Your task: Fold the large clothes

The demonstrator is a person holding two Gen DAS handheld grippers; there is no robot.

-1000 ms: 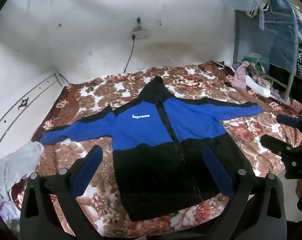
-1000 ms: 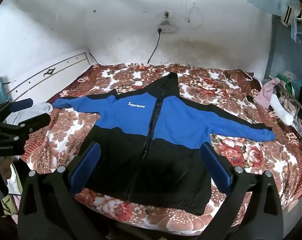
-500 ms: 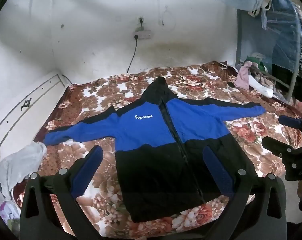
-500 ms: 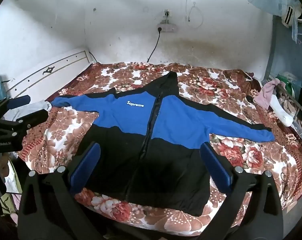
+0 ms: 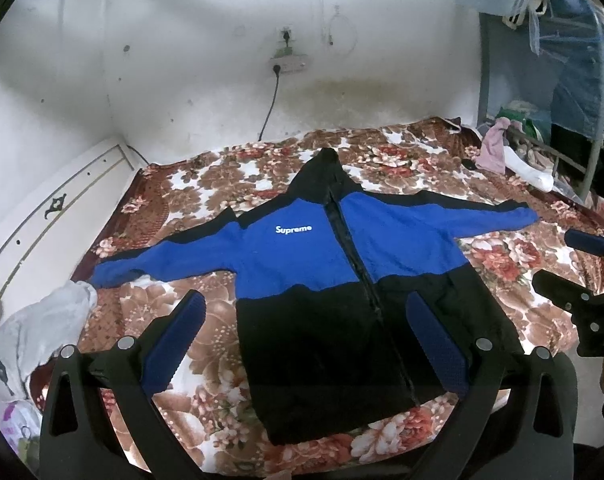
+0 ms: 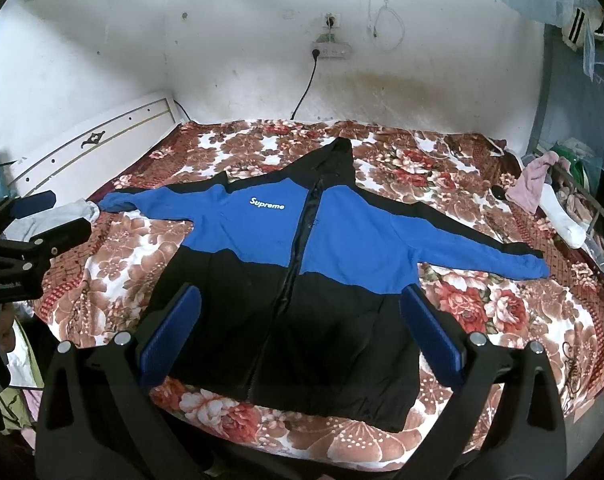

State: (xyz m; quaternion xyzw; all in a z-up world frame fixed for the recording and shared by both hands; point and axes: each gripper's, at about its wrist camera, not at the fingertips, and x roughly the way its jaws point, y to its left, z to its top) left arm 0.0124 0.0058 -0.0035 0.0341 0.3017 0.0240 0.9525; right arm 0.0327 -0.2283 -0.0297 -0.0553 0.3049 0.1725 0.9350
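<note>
In the left wrist view, the jacket is seen spread flat on the bed, zip up; the left gripper is held above it, fingers apart, empty. The white cloth beside the left sleeve could be snagged. In the right wrist view, the right gripper is likewise spread, empty; only here is the right cuff shown near the bed's edge, where it might be dragged off.

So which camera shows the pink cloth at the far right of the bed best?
The left wrist view: the pink cloth hangs in plain sight there. In the right wrist view it sits nearer the distorted edge.
</note>
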